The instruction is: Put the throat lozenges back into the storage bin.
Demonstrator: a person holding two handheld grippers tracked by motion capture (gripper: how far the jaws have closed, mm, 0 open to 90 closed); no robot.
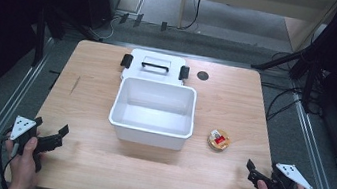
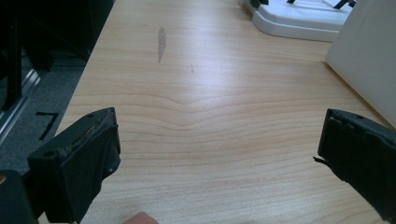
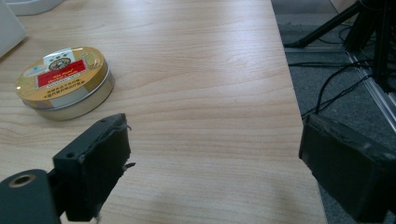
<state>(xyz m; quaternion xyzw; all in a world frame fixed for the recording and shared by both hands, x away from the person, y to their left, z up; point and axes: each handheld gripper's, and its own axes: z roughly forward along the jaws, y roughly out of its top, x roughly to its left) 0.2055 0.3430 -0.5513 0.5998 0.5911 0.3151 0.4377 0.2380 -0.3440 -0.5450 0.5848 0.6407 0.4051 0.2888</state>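
A white open bin (image 1: 149, 135) stands mid-table with nothing inside it. Its white lid (image 1: 155, 67), with a black handle and black clips, lies flat just behind it. To the right of the bin sits a round gold tin (image 1: 219, 139) with a red label, also ahead and left of my right gripper (image 3: 214, 126) as the tin (image 3: 65, 81). My right gripper (image 1: 262, 169) is open over the near right corner, nothing between its jaws. At the near left corner my left gripper (image 1: 51, 126) is open over bare wood (image 2: 219, 135), the bin wall (image 2: 369, 56) off to its right.
The wooden table (image 1: 95, 164) has a dark round hole (image 1: 202, 75) near its back edge and a grey smear (image 2: 161, 43) on its left part. Metal rails run along both sides. Black stand legs and cables (image 1: 287, 62) lie on the floor at the right.
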